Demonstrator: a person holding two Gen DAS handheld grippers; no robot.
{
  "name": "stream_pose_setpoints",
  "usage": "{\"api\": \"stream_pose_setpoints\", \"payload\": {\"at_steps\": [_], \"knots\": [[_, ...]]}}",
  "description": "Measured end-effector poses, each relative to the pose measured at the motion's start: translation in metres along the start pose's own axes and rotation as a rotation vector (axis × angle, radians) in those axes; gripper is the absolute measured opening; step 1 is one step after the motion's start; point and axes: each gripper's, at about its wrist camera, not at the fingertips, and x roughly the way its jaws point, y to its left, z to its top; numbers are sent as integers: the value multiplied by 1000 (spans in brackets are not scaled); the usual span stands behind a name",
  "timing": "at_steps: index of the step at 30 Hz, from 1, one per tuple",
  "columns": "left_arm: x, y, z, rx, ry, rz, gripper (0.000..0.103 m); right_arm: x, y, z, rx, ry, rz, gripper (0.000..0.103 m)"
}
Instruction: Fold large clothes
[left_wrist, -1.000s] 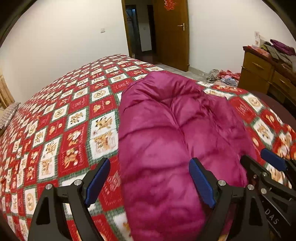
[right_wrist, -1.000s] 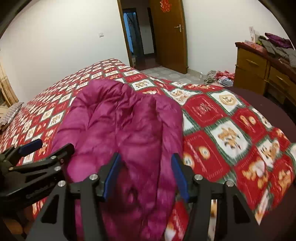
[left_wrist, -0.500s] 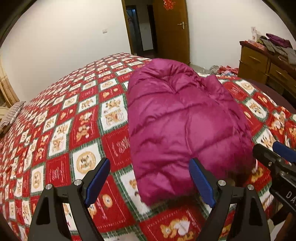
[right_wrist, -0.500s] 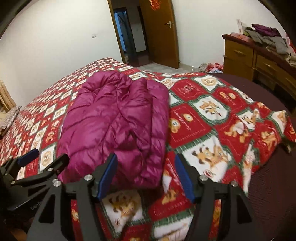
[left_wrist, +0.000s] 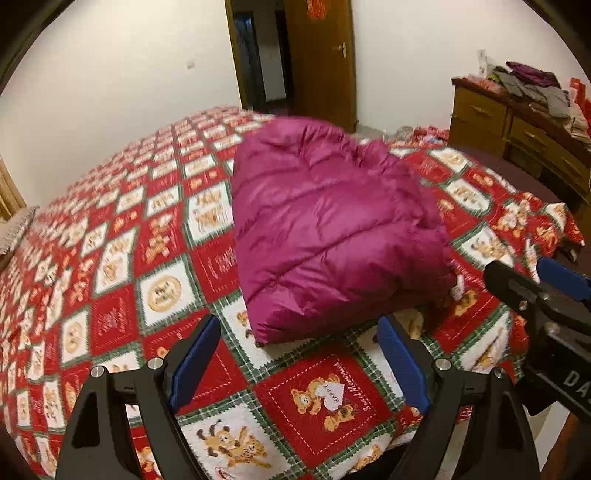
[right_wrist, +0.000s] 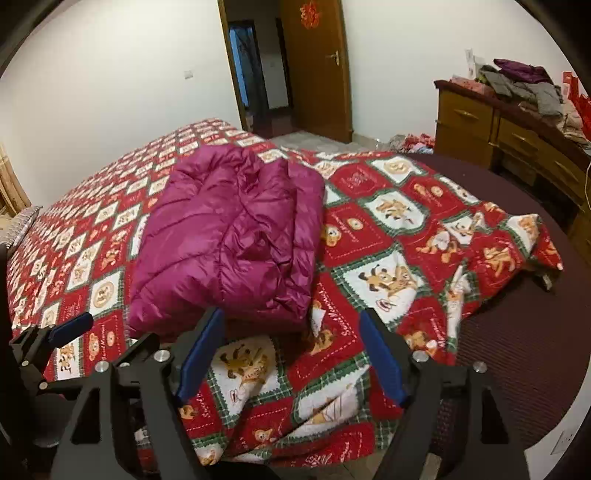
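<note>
A magenta puffer jacket (left_wrist: 332, 229) lies folded into a compact bundle on the red patterned bedspread (left_wrist: 122, 258); it also shows in the right wrist view (right_wrist: 229, 240). My left gripper (left_wrist: 299, 358) is open and empty, held back from the jacket's near edge. My right gripper (right_wrist: 288, 350) is open and empty, also short of the jacket's near edge. The right gripper's fingers (left_wrist: 561, 277) show at the right edge of the left wrist view, and the left gripper's fingers (right_wrist: 70, 326) show at the left of the right wrist view.
The bedspread (right_wrist: 406, 258) ends near the bed's foot, with dark maroon mattress (right_wrist: 517, 332) beyond. A wooden dresser (right_wrist: 498, 136) piled with clothes stands at right. A wooden door (right_wrist: 317, 66) and open doorway lie behind. Clothes lie on the floor (right_wrist: 413, 142).
Both grippers have pulled back and away from the jacket, which earlier lay between their fingers. The jacket now rests folded on the bed, farther from both.
</note>
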Motion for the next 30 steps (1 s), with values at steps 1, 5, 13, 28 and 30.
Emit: {"api": "stream_pose_setpoints", "payload": {"at_steps": [1, 5, 13, 28, 30], "knots": [[-5, 1, 1, -1, -15, 4, 87, -4, 0, 0, 0, -8, -2, 80], [-35, 8, 6, -9, -110, 42, 87, -20, 0, 2, -2, -47, -7, 80], [-79, 21, 18, -31, -259, 83, 87, -62, 11, 15, -38, -180, -14, 84], [-129, 32, 30, -68, -413, 68, 88, -110, 21, 30, -47, -379, -7, 91], [-132, 31, 29, -69, -424, 64, 88, -111, 21, 30, -44, -383, -6, 91]]}}
